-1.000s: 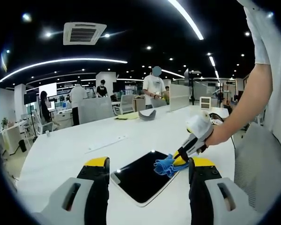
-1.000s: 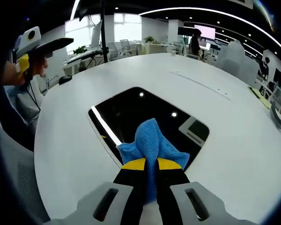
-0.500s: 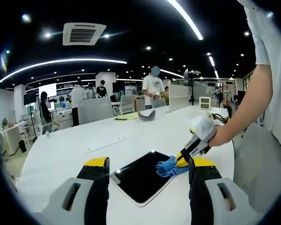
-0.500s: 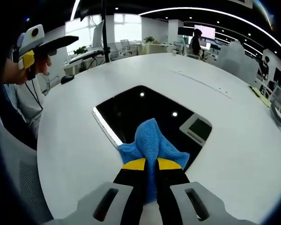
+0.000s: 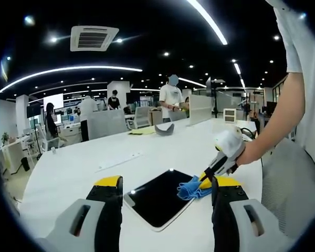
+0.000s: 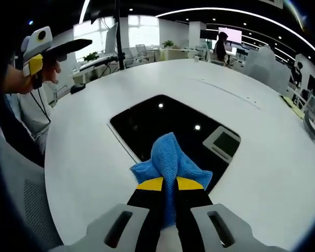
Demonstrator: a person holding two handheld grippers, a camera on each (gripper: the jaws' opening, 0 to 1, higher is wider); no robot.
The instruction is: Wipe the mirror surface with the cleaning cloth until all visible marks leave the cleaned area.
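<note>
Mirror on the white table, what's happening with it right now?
A person is wiping the mirror with a blue cleaning cloth. The right gripper is shut on the cloth and presses it at the mirror's near edge, partly on the white table. The left gripper is open, held above the table away from the mirror, holding nothing. The dark glass reflects ceiling lights; no marks can be made out.

A broad white oval table (image 6: 84, 157) carried a dark, glossy rectangular mirror (image 6: 163, 123) lying flat. A bunched blue microfibre cloth (image 6: 170, 165) rested on the mirror's near edge, spilling onto the tabletop. Far across the table sat a small grey bowl-shaped thing (image 5: 164, 128) beside a yellow sheet (image 5: 142, 130).
</note>
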